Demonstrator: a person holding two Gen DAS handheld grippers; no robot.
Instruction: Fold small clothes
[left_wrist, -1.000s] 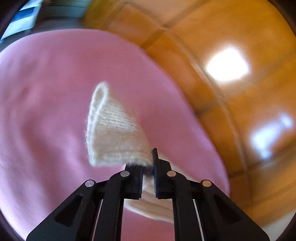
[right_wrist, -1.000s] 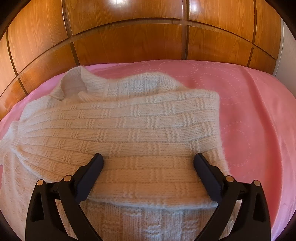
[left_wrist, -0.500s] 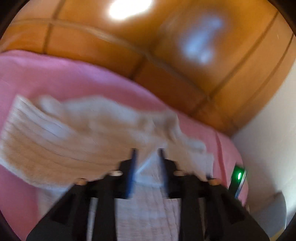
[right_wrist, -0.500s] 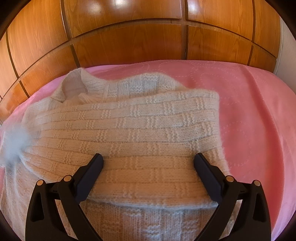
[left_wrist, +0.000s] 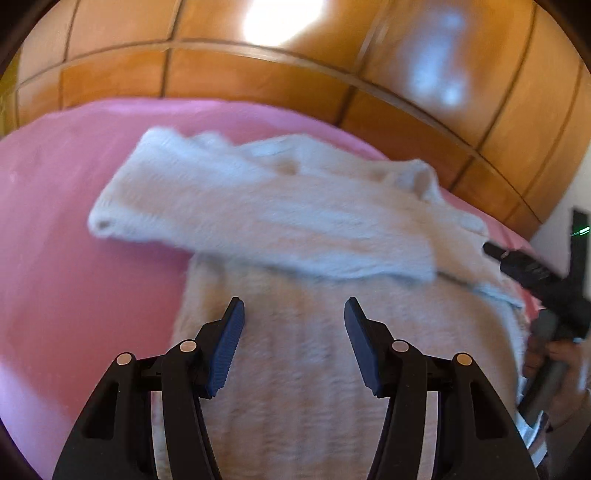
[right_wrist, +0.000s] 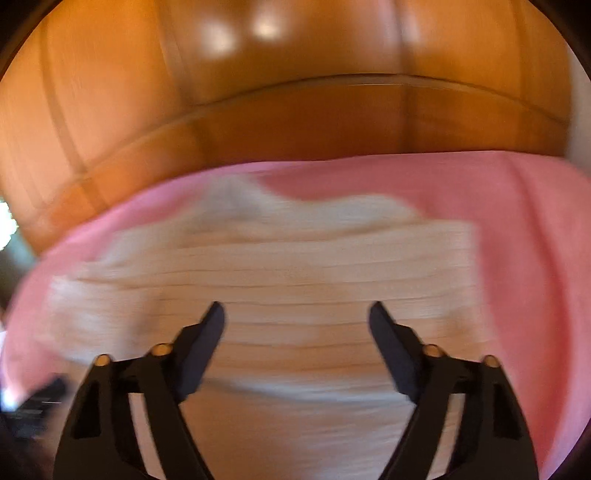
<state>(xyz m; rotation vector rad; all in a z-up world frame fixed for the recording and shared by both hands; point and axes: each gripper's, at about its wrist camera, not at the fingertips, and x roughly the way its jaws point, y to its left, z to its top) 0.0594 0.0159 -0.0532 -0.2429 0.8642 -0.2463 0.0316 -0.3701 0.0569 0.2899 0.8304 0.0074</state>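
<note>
1. Lying across the pink bedspread (left_wrist: 74, 229), the cream knitted sweater (left_wrist: 295, 354) has one sleeve (left_wrist: 229, 218) folded crosswise over its body, the cuff end pointing toward the left edge of the left wrist view.
2. Left gripper (left_wrist: 293, 314): its jaws are opening, spread apart above the sweater's body, with nothing pinched between the blue ribbed pads (left_wrist: 227, 347).
3. Right gripper (right_wrist: 297, 317): its jaws are closing but stand well apart over the ribbed knit (right_wrist: 295, 280); the pads press on nothing. Whether the tips touch the fabric cannot be told through the blur.
4. Edges: the sweater's left side runs just beside bare bedspread in the left wrist view, with wide pink room beyond it. In the right wrist view a broad strip of bedspread (right_wrist: 535, 258) lies free to the right of the sweater's straight folded edge.
5. Behind the bed, glossy wooden panelling (left_wrist: 258, 74) rises close along the far edge of the bedspread, bounding that side.
6. At the right rim of the left wrist view, the other gripper's black finger (left_wrist: 524, 266) reaches toward the sweater's right edge, held by a hand (left_wrist: 554, 358).
7. No brand, label or writing can be read; both views are motion-blurred.
</note>
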